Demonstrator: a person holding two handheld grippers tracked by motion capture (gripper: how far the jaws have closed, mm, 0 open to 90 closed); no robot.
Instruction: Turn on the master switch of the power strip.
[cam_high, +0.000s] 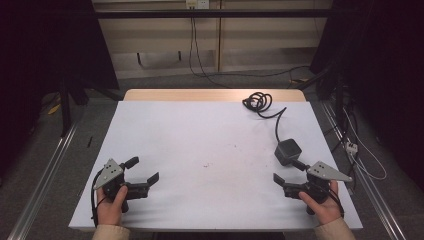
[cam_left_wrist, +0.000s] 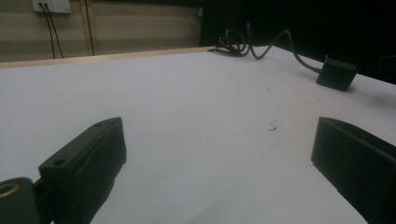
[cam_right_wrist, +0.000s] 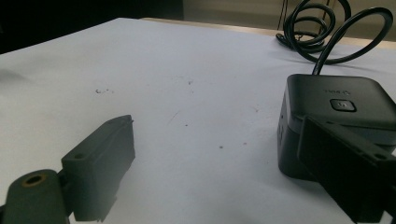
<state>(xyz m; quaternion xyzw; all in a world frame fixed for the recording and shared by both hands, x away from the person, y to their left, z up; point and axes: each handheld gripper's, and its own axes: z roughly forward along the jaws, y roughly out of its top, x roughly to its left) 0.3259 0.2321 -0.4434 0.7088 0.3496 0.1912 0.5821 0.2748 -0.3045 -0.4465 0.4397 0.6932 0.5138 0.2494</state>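
A black box-shaped adapter (cam_high: 287, 150) lies on the right side of the white tabletop (cam_high: 200, 140), and its black cable runs to a coil (cam_high: 257, 101) near the far edge. My right gripper (cam_high: 289, 171) is open just in front of the adapter and holds nothing. In the right gripper view the adapter (cam_right_wrist: 336, 105) sits close behind one jaw, outside the gap of the gripper (cam_right_wrist: 219, 154). My left gripper (cam_high: 145, 169) is open at the near left, with bare table between its jaws (cam_left_wrist: 217, 154). From there the adapter (cam_left_wrist: 336, 73) is far off.
The white sheet covers a wooden table whose far edge (cam_high: 210, 94) shows as a tan strip. Small dark specks (cam_high: 232, 147) mark the middle of the sheet. Metal rails (cam_high: 45, 170) run along the floor on both sides, and loose wires (cam_high: 360, 150) lie at the right.
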